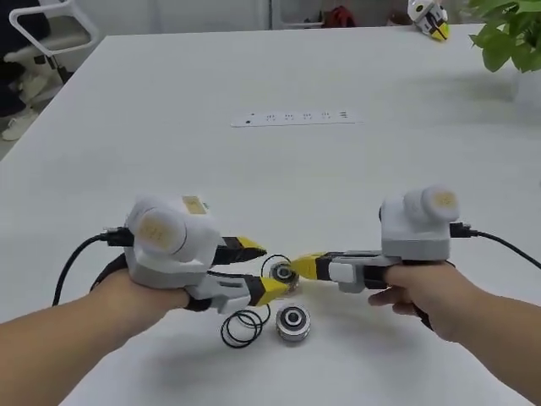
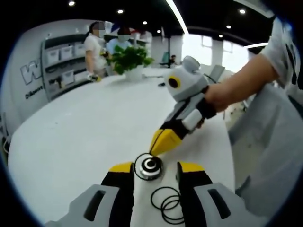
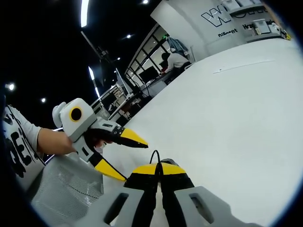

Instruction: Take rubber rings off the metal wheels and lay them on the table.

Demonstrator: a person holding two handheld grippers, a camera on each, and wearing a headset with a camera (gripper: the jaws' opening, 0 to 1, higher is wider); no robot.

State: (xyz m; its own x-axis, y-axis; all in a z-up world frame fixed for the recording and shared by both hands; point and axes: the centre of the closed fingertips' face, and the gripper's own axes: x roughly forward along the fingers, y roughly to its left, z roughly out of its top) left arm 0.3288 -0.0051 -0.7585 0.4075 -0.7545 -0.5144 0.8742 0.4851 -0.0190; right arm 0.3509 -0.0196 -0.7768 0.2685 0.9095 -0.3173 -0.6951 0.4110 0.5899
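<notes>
A small metal wheel (image 1: 282,274) sits between the wide-apart jaws of my left gripper (image 1: 266,271); in the left gripper view the wheel (image 2: 148,167) lies between the yellow fingertips (image 2: 121,168). My right gripper (image 1: 297,267) comes in from the right, its tips at the wheel, shut on a thin black rubber ring (image 3: 154,156) that loops up from the closed jaws (image 3: 158,168). A second wheel (image 1: 293,323) stands on the table nearer me, beside loose black rings (image 1: 243,327), which the left gripper view has as rings (image 2: 168,203).
On the white table (image 1: 169,127), a white power strip (image 1: 296,117) lies in the middle. A green plant (image 1: 511,38) stands at the far right and a white and yellow device (image 1: 429,19) at the far edge. People stand behind the plant (image 2: 128,56).
</notes>
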